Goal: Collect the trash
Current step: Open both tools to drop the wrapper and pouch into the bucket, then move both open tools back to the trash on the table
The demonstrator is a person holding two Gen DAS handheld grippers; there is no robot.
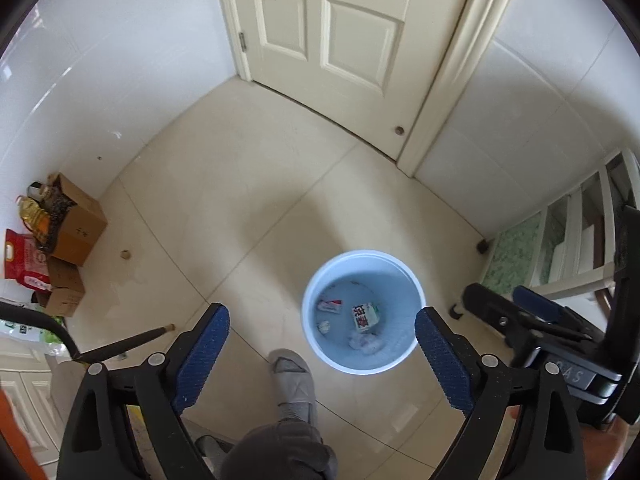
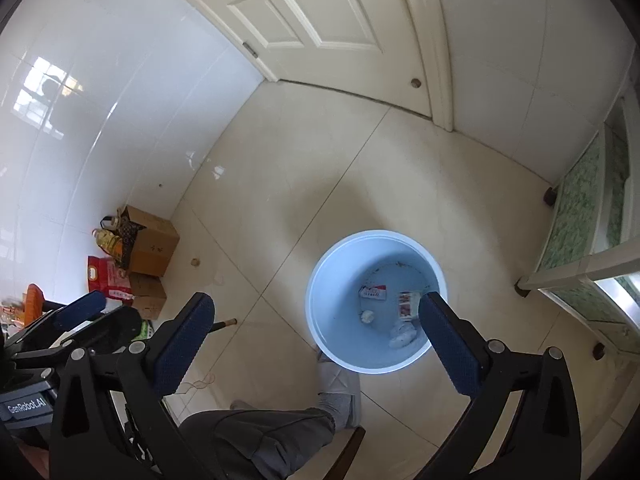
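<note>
Left gripper (image 1: 322, 354): fingers spread wide, nothing between the blue pads (image 1: 202, 356), lower centre of frame. Right gripper (image 2: 316, 350): likewise wide apart, empty. Person's grey-trousered leg (image 2: 260, 440) and slippered foot (image 1: 292, 380) at bottom centre.

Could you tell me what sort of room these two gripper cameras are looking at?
Probably a home kitchen or utility corner: glossy white tiled walls, a cream panelled door, a yellow cooking-oil bottle beside brown cardboard boxes, and a round pale-blue waste bin holding wrappers.
</note>
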